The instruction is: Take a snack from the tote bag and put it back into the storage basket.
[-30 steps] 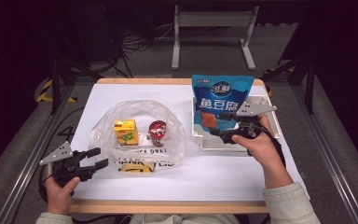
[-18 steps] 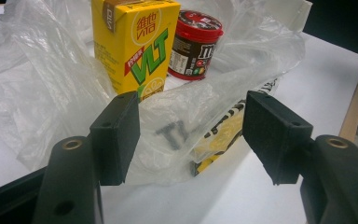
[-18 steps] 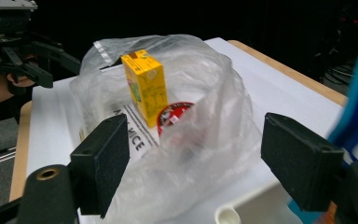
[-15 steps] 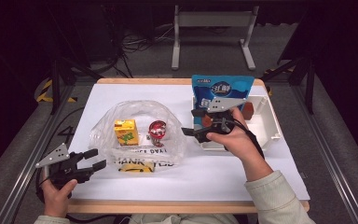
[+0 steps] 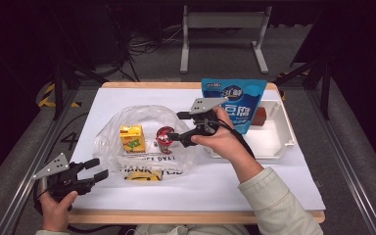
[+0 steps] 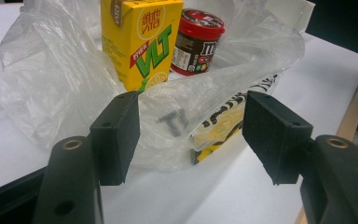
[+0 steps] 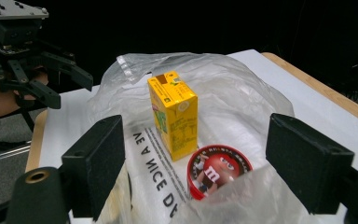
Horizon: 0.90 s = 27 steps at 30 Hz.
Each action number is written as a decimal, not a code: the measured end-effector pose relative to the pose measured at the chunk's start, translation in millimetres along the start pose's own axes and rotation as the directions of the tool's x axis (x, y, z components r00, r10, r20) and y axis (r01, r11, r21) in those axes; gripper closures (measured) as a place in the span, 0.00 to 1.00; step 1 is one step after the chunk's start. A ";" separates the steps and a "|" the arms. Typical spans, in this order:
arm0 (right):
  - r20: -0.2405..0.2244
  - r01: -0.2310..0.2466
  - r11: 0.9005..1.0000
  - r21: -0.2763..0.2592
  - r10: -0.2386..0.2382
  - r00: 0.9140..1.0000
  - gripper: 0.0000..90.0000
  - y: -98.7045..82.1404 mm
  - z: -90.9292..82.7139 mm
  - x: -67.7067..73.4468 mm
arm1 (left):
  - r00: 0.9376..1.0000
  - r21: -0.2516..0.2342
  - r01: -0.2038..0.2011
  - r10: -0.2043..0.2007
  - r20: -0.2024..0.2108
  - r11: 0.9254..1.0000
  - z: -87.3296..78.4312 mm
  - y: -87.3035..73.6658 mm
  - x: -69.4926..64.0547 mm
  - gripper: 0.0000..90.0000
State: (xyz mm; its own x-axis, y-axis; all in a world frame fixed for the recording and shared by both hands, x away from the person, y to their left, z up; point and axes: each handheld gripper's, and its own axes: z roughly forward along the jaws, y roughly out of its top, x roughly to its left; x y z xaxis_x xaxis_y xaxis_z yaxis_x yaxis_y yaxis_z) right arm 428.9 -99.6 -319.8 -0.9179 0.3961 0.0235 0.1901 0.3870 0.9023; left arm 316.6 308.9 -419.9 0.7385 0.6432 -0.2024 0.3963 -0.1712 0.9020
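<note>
Your right gripper (image 5: 174, 126) hung wide, its jaws just having been opening with nothing between them, over the bag's (image 5: 142, 117) right edge. The red tub (image 5: 165, 136) stood just beyond its tips, beside the carton (image 5: 131, 138). Your left gripper (image 5: 97, 169), also agape, sat farther off.

At the lower left of the high view, the left tool (image 5: 94, 169) is black with a grey three-cornered plate. The right tool (image 5: 175, 126), mid-frame, matches. A pale cream sleeve (image 5: 279, 208) sits lower right.

Overhead view, two close views (shared bag (image 5: 142, 142))
</note>
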 end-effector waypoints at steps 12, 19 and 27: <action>-0.014 -0.002 1.000 0.018 0.002 1.000 0.18 4.2 35.8 4.0 | 1.000 -0.007 0.016 -0.016 -0.015 1.000 1.2 0.8 2.6 0.42; -0.020 -0.007 1.000 0.015 0.008 1.000 0.16 4.8 57.6 5.9 | 0.998 -0.016 0.029 -0.030 -0.053 0.999 -0.6 1.3 5.0 0.43; -0.014 -0.023 1.000 0.007 0.023 1.000 0.10 6.8 78.9 8.4 | 0.999 -0.008 0.016 -0.016 -0.050 1.000 3.5 3.6 6.5 0.42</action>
State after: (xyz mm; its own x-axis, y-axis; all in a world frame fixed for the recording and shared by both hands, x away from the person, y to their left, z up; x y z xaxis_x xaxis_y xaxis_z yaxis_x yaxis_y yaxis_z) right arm 450.0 -28.0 -347.4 -0.9180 0.3935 0.0497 0.2131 0.3837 0.8985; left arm 324.8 309.9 -419.3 0.7039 0.6823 -0.1974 0.4036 -0.1555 0.9016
